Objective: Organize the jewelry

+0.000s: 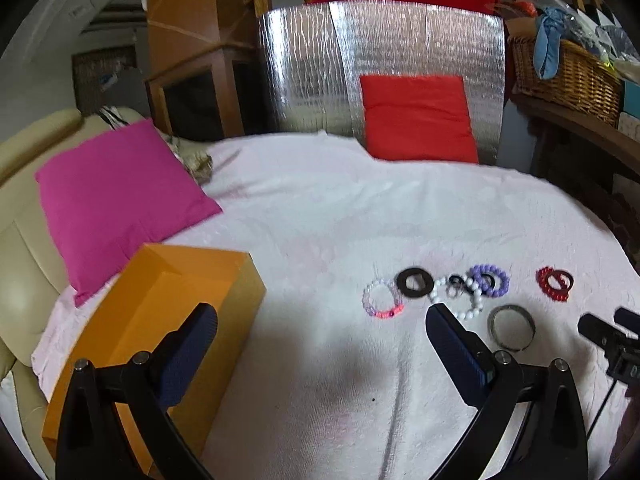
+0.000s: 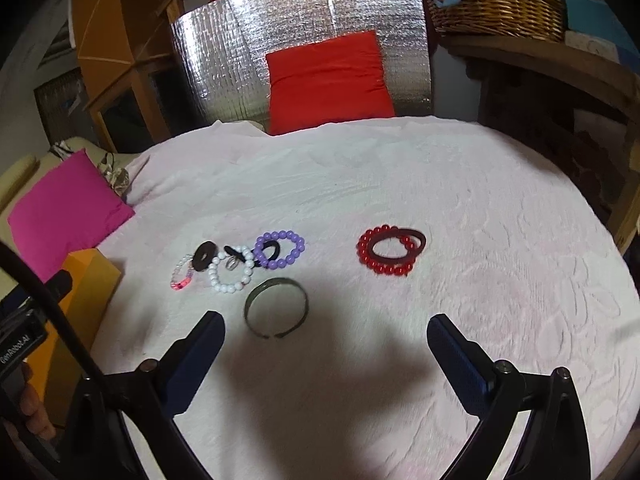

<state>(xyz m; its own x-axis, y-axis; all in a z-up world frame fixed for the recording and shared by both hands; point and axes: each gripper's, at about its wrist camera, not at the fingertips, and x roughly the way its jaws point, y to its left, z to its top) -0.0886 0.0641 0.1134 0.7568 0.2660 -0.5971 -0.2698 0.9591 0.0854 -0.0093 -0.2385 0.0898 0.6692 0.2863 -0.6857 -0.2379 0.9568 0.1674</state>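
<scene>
Several bracelets lie on the white cloth (image 2: 440, 184): a metal bangle (image 2: 276, 307) (image 1: 512, 327), a white bead bracelet (image 2: 231, 274) (image 1: 460, 300), a purple bead bracelet (image 2: 280, 249) (image 1: 489, 279), a red bead bracelet with a dark band (image 2: 390, 249) (image 1: 554, 283), a pink-clear bracelet (image 2: 182, 272) (image 1: 382, 299) and a black ring (image 2: 205, 255) (image 1: 414, 282). An orange box (image 1: 160, 320) (image 2: 86, 280) stands at the left. My left gripper (image 1: 320, 320) is open and empty, near the box. My right gripper (image 2: 326, 328) is open and empty, just before the bangle.
A pink cushion (image 1: 120, 204) lies left of the cloth, a red cushion (image 1: 416, 118) leans on a silver foil panel (image 1: 312, 72) at the back. A wicker basket (image 1: 568, 76) sits on a wooden shelf at the right. A beige sofa edge (image 1: 20, 264) is at far left.
</scene>
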